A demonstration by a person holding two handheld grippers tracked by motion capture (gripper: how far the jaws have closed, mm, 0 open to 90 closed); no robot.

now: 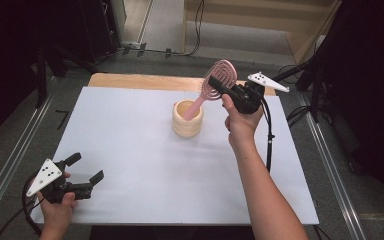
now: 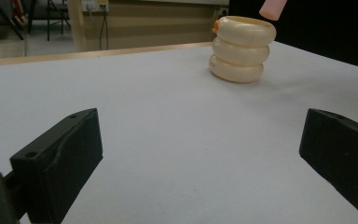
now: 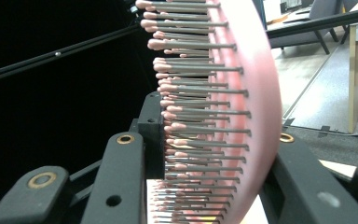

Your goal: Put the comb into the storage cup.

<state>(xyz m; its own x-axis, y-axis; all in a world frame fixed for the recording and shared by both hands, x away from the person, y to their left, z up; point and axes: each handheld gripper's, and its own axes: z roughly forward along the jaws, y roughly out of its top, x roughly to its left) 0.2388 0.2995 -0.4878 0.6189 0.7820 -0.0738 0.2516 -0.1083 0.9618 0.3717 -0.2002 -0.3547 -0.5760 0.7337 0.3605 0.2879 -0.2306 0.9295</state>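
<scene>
From above, a white table (image 1: pixel 130 150) stood on a grey floor, with a cream ribbed cup (image 1: pixel 187 120) a little right of its middle. The right gripper (image 1: pixel 219 84) was clenched on the head of a pink hairbrush (image 1: pixel 216 82), held tilted over the far right part of the table, its handle sloping down into the mouth of the cup. The left gripper (image 1: pixel 86 169) rested at the near left corner, close to the table's edge, its jaws released and holding nothing.

The right gripper view added the close detail: rows of pink-tipped bristles (image 3: pixel 191 107) pressed between the black jaws. The left gripper view showed the cup from low down, with the handle's tip (image 2: pixel 273 8) just above its rim. Bare tabletop lay wide between the left gripper and the cup.
</scene>
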